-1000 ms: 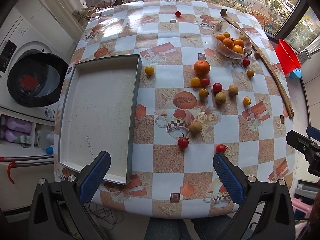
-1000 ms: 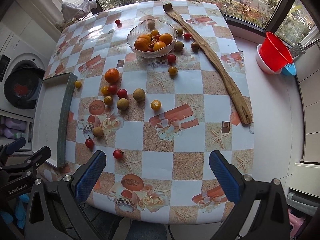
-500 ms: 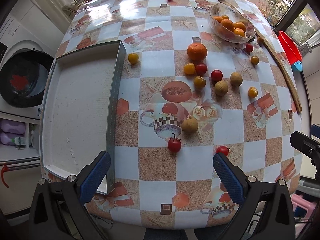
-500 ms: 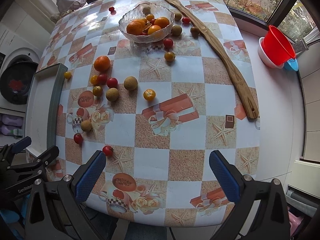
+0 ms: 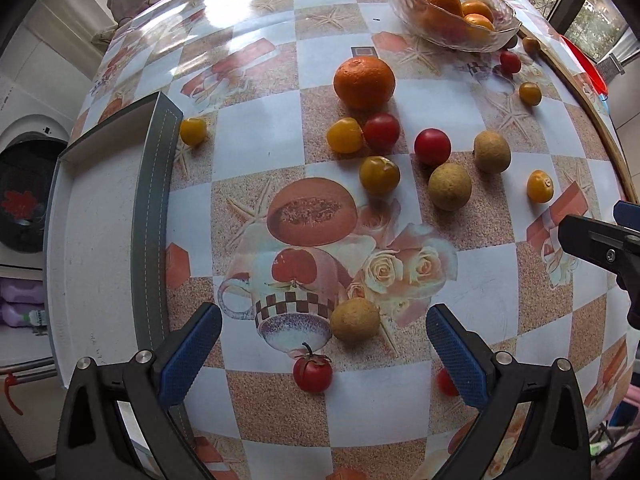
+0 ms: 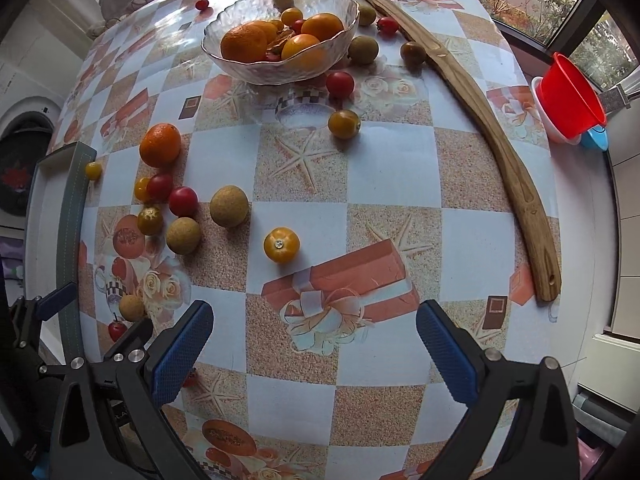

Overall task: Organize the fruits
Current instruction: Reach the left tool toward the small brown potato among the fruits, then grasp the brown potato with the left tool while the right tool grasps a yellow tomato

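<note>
Loose fruit lies on a checked tablecloth. In the left wrist view my left gripper (image 5: 324,350) is open, low over a red stemmed tomato (image 5: 312,373) and a tan round fruit (image 5: 355,319). Beyond lie an orange (image 5: 364,82), yellow and red tomatoes, and a glass bowl (image 5: 452,8) of oranges. An empty white tray (image 5: 100,216) lies to the left. In the right wrist view my right gripper (image 6: 314,346) is open and empty, short of a yellow tomato (image 6: 281,244). The glass bowl (image 6: 280,36) stands far behind.
A long wooden spatula (image 6: 472,96) lies along the table's right side. A red cup (image 6: 568,100) stands on the sill beyond the right edge. A washing machine (image 5: 24,196) is off the left edge. The left gripper shows at the lower left of the right wrist view (image 6: 80,320).
Both grippers have moved forward and lower over the table, so the fruit looms larger. Both stay open and empty.
</note>
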A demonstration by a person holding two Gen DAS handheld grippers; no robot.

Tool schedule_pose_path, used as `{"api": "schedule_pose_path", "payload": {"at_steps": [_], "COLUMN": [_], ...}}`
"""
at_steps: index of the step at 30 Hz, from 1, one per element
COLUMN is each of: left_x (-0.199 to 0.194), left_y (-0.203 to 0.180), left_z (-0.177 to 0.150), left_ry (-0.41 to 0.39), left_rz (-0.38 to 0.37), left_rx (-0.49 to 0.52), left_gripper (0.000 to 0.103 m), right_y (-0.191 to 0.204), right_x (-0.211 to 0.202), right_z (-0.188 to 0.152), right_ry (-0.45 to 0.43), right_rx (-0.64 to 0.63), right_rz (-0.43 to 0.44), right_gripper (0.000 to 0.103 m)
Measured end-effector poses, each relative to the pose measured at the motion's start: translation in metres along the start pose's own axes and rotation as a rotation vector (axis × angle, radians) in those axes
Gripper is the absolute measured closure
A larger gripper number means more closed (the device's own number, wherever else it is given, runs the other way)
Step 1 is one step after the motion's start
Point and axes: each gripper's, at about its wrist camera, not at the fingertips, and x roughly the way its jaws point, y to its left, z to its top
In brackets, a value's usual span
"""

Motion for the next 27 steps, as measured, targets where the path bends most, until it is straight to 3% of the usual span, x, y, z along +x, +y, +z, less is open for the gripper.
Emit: {"api": "schedule_pose_path", "payload": {"at_steps": [4, 6, 10, 13, 16, 17, 18, 22, 27], "left_x": [0.009, 0.013, 0.013, 0.011, 0.006, 0.005, 0.004, -0.003, -0.024], "left_y": [-0.001, -0.002, 0.002, 0.002, -0.005, -0.006, -0.006, 0.009, 0.037], "left_z": [0.001, 0.001, 0.004, 0.005, 0.001, 0.001, 0.001, 0.003, -0.003], "left_ry": [0.001, 0.008, 0.004, -0.003, -0.02, -0.022, -0.015, 0.0, -0.019], "left_rz": [-0.008, -0.012, -0.045, -0.1, -0.134, -0.138, -0.149, -0.217, -0.247], "left_rx": [0.003, 0.005, -0.021, -0.027, -0.005, 0.002, 0.002, -0.037, -0.065], "left_gripper": [0.0, 0.015, 0.017, 0.035, 0.059, 0.074, 0.077, 0.077, 0.077], "right_y": [0.006, 0.009, 0.016, 0.025, 0.029, 0.028, 0.028, 0.024, 0.019], "right_x": [0.015, 0.02, 0.027, 0.028, 0.027, 0.027, 0.025, 0.014, -0.003], "right_z": [0.008, 0.011, 0.016, 0.02, 0.022, 0.022, 0.021, 0.015, -0.001], "right_ry": [0.006, 0.011, 0.003, -0.009, -0.014, -0.009, 0.0, 0.004, -0.002], "right_rx": [-0.018, -0.023, -0.038, -0.071, -0.078, -0.064, -0.047, -0.012, 0.006], "right_rz": [0.005, 0.004, -0.007, -0.022, -0.022, -0.004, 0.015, 0.068, 0.115], "right_gripper": [0.014, 0.025, 0.035, 0.051, 0.081, 0.081, 0.081, 0.081, 0.081]}}
